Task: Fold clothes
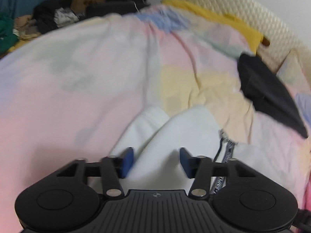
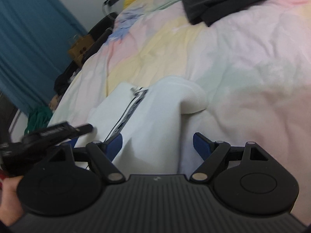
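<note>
Left wrist view: the left gripper (image 1: pixel 156 161), pitched steeply down, has its blue pads (image 1: pixel 127 162) at a middling gap astride a ridge of the white knit garment with a black-and-white drawstring (image 1: pixel 175 136), which lies bunched on the pastel patchwork quilt (image 1: pixel 77 77); contact cannot be told. Risk: a pinch on this thick ridge would likely catch several layers, or quilt beneath, spoiling the fold.

Right wrist view: the right gripper (image 2: pixel 157 145), tilted down, stands wide with the garment's near edge between its pads, apparently untouched. The left tool crosses close at left, so collision is possible. A folded black cloth (image 2: pixel 233 0) lies well apart.
</note>
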`<state>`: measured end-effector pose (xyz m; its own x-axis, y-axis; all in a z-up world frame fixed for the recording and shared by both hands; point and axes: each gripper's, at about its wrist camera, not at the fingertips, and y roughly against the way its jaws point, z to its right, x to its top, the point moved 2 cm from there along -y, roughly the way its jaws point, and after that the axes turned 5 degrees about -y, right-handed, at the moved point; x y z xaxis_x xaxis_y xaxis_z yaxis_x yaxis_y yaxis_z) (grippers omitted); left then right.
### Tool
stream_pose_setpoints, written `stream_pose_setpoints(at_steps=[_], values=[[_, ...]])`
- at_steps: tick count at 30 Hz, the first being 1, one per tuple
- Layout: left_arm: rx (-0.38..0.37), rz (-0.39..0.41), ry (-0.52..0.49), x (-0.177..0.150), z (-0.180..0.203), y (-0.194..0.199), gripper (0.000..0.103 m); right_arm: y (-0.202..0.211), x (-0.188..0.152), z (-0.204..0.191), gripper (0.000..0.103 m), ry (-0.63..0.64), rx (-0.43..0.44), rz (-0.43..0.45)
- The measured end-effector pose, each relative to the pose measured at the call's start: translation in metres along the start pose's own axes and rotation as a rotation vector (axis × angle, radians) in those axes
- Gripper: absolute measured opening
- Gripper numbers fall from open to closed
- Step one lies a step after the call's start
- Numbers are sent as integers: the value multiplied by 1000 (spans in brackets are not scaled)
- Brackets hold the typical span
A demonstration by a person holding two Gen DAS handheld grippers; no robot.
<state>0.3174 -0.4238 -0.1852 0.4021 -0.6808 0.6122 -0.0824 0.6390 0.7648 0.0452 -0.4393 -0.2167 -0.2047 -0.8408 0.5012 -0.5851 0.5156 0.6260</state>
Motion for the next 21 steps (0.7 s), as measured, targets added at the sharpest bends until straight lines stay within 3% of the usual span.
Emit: stream_pose_setpoints(at_steps=[2, 3, 10, 13, 17, 19, 21], values=[[5, -3, -9, 2, 6, -4, 7, -1, 0, 1, 81, -1, 1, -4], [16, 17, -19, 3, 11, 0, 4, -1, 1, 1, 81, -1, 2, -6], [89, 211, -20, 23, 14, 63, 3, 4, 5, 2, 81, -13, 12, -4], [181, 241, 9, 29, 1, 71, 3, 4, 6, 1, 81, -20, 20, -13], [253, 170, 43, 19, -13, 45, 6, 1, 7, 1, 81, -21, 35, -30], [260, 119, 45, 11, -15, 26, 10, -1, 8, 2, 82, -28, 41, -35], [269, 114, 61, 6, -16, 20, 26, -3, 9, 2, 82, -27, 57, -47]])
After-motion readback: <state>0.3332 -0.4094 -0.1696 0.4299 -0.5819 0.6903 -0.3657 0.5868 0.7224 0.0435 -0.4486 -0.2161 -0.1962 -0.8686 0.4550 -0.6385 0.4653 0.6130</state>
